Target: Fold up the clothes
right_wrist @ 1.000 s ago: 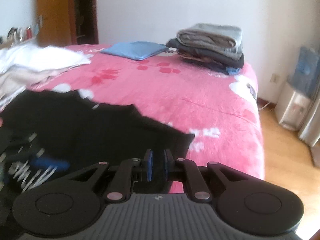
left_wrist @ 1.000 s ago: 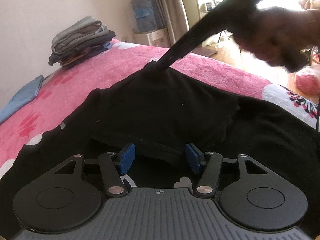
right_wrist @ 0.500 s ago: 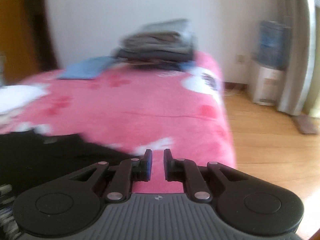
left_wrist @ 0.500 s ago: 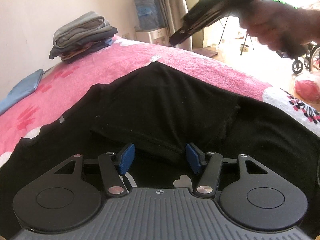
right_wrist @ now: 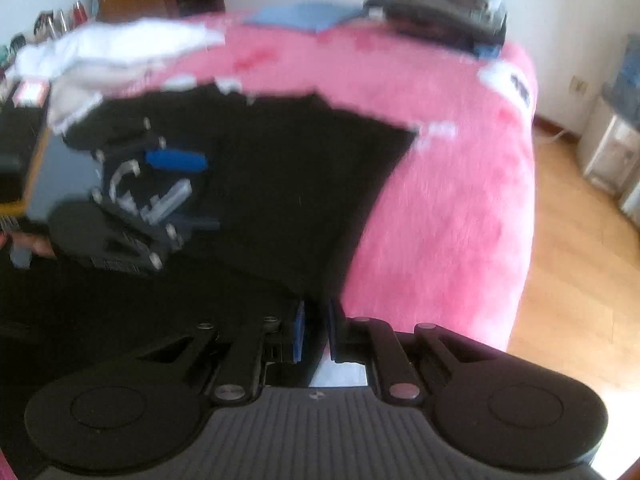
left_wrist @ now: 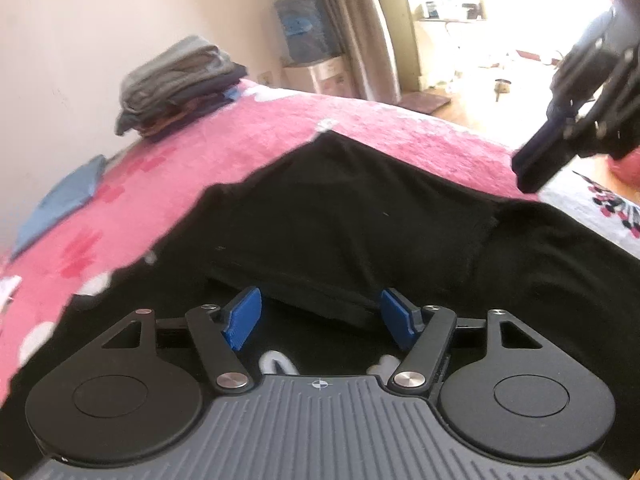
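Pink fluffy blanket (left_wrist: pixel 248 152) covers the bed, pale wall behind, wooden floor (right_wrist: pixel 568 248) off the bed's edge. Black fabric garment (left_wrist: pixel 340 220) lies spread across the blanket, one flap folded over on top, its corner pointing toward the far side. Left claw (left_wrist: pixel 320 318) with blue pads is wide open, low over the garment's folded edge, gripping nothing. Right claw (right_wrist: pixel 316 334) sits at the garment's edge near the side of the bed, jaws nearly closed with a narrow gap (black cloth seems to run between them, blurry, cannot tell if pinched). Stack of folded grey and dark clothes (left_wrist: pixel 176 84) sits far back, flat blue cloth (left_wrist: pixel 60 204) near it, white crumpled clothes (right_wrist: pixel 108 56) beside the garment.
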The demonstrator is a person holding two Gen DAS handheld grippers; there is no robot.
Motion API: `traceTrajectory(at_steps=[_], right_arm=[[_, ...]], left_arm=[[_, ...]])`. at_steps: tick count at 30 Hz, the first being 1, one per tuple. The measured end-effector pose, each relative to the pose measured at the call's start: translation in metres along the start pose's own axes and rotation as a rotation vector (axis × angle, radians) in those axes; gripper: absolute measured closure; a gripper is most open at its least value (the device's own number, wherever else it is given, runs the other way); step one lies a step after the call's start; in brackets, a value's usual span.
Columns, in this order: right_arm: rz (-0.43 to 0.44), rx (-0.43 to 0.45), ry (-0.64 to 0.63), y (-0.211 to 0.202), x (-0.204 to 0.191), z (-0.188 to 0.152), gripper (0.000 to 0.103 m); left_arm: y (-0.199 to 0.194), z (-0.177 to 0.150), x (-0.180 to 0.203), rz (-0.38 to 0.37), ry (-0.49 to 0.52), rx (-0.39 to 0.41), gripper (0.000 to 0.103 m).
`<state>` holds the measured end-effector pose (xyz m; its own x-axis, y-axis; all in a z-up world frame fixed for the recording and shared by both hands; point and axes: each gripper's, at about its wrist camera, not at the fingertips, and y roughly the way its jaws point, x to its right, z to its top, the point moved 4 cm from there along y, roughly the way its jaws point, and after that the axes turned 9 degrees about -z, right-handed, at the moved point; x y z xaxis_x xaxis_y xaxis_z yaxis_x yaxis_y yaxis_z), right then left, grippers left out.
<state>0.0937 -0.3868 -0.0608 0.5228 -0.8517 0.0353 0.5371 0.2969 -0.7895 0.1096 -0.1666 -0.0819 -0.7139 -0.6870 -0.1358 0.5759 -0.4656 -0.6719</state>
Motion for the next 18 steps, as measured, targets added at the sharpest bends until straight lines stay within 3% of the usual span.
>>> traceTrajectory(at_steps=[5,9,12,16,18], right_arm=[[0.036,0.099,-0.028,0.003,-0.039,0.027,0.091],[0.098,0.047,-0.043,0.031,-0.07,0.02,0.091],[0.102,0.045,-0.055,0.031,-0.08,0.023,0.09],[0.1,0.058,-0.062,0.025,-0.088,0.03,0.09],[0.115,0.089,-0.033,0.014,-0.088,0.05,0.089]], left_arm=[[-0.022,0.002,-0.021,0.063,-0.081,-0.016,0.036],[-0.052,-0.009,-0.053,0.143,-0.191,-0.078,0.036],[-0.089,-0.028,-0.089,0.204,-0.317,-0.116,0.036],[-0.153,-0.066,-0.142,0.355,-0.455,-0.109,0.036],[-0.179,-0.091,-0.165,0.432,-0.558,-0.096,0.036]])
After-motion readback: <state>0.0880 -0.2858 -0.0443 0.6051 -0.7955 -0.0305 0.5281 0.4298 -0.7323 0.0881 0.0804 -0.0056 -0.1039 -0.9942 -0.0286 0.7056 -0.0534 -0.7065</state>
